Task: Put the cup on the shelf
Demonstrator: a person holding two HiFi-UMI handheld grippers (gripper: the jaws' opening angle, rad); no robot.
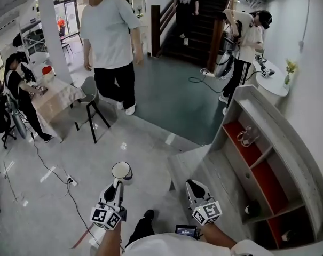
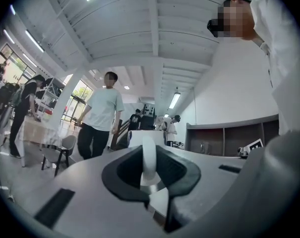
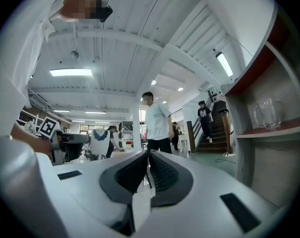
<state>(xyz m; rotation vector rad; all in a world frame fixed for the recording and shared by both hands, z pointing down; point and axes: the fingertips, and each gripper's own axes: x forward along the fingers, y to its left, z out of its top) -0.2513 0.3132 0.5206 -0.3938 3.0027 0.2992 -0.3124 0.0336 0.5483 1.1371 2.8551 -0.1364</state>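
Note:
A white cup [image 1: 121,170] hangs low over the grey floor, and my left gripper [image 1: 118,183] is shut on its handle. In the left gripper view the white handle [image 2: 148,158] stands upright between the dark pads, with the cup body [image 2: 135,139] behind it. My right gripper [image 1: 192,185] is shut with nothing in it; its ribbed pads [image 3: 158,168] meet. The grey shelf [image 1: 268,122] with red-backed compartments stands on the right, ahead of both grippers. A glass mug [image 1: 248,136] sits in its far compartment, seen also as the mug [image 3: 266,114] in the right gripper view.
A person in a white T-shirt [image 1: 110,36] walks across the floor ahead. A chair [image 1: 89,103] and a cloth-covered table [image 1: 52,97] stand at the left, with a cable [image 1: 54,175] on the floor. Stairs [image 1: 204,20] rise at the back; a round white table [image 1: 273,84] stands beyond the shelf.

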